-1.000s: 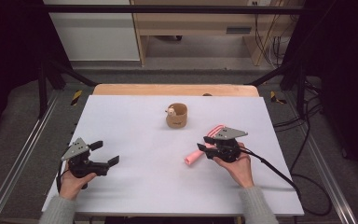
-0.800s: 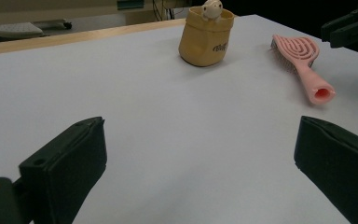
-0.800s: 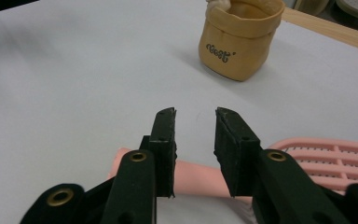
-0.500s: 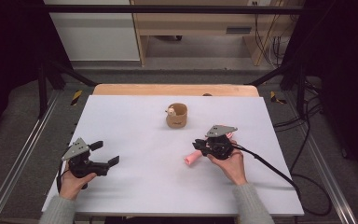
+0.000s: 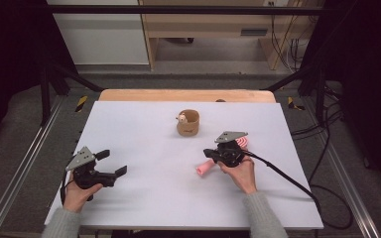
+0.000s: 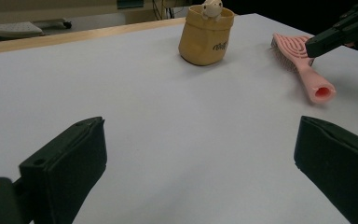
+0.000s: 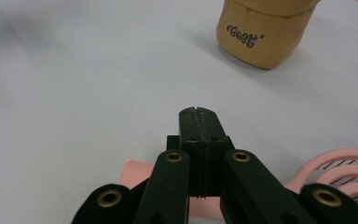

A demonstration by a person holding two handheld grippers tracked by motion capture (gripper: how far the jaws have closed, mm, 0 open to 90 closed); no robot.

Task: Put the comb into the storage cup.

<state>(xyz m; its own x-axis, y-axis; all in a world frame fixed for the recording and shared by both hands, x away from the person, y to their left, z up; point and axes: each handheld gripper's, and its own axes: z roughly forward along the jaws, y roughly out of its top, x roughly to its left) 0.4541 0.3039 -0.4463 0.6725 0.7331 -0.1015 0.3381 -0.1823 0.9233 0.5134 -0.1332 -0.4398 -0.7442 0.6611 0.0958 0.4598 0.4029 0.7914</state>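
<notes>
The right gripper (image 7: 199, 116) is hovering over the pink hairbrush (image 5: 213, 161), its jaws having just been closing and now pressing flat together with nothing between them; its body is hiding the middle of the brush, leaving the handle end and part of the bristled head visible on the white table (image 5: 144, 198). The left gripper (image 5: 111, 163) is resting well apart with jaws spread wide. The tan pouch (image 5: 188, 123) is sitting behind, its top cut off in the right gripper view.
</notes>
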